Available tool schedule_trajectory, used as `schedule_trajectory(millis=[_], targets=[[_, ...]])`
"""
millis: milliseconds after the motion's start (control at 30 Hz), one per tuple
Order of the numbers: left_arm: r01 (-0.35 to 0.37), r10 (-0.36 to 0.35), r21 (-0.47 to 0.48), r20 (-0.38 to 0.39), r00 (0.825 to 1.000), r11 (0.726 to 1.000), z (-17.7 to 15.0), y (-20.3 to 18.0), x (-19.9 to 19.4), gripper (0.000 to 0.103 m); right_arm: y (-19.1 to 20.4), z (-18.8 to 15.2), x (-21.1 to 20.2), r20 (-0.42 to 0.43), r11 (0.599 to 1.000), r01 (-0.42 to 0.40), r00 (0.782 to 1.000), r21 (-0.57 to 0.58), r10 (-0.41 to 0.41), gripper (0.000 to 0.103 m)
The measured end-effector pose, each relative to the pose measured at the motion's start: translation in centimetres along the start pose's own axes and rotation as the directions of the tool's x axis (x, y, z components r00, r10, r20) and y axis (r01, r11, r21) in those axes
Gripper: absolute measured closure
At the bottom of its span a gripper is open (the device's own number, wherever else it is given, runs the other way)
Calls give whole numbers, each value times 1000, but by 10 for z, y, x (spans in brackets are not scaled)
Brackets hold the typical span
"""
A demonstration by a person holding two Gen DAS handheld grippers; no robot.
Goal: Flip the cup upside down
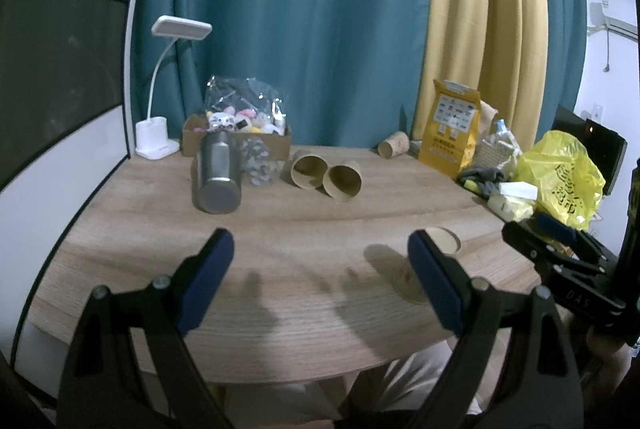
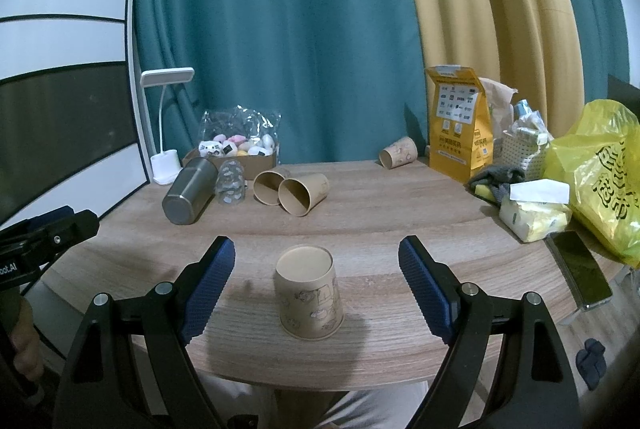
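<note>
A brown paper cup (image 2: 309, 294) with cartoon drawings stands upside down near the front edge of the wooden table (image 2: 380, 221), flat base up. My right gripper (image 2: 316, 269) is open and empty, its jaws wide on either side of the cup without touching it. In the left wrist view the same cup (image 1: 436, 261) is partly hidden behind the right finger (image 1: 434, 281). My left gripper (image 1: 320, 269) is open and empty above the table, left of the cup. The right gripper (image 1: 556, 245) shows at the right edge.
Two paper cups (image 2: 290, 191) lie on their sides mid-table, a third (image 2: 398, 152) at the back. A steel tumbler (image 2: 188, 195) lies beside a box of plush toys (image 2: 236, 149) and a lamp (image 2: 166, 133). An orange bag (image 2: 460, 127), yellow plastic bag (image 2: 600, 173), tissues (image 2: 534, 213) and phone (image 2: 578, 269) crowd the right.
</note>
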State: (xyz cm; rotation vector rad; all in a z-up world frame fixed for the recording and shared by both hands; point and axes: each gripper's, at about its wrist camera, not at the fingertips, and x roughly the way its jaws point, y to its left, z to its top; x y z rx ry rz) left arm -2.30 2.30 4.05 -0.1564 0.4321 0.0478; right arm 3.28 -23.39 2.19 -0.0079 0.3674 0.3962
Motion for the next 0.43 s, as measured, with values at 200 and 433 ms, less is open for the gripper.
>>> schedule_trajectory(millis=[200,433], targets=[[-5,5,7,-12,1000,1000,-3,-1,1,13,0,0,1,-1,1000,1,1000,1,-1,17],[-6,6,14,-21,1000,1000,-5,-2,5,13,4,-7,2,-9,1000,-1,1000,6,1,16]])
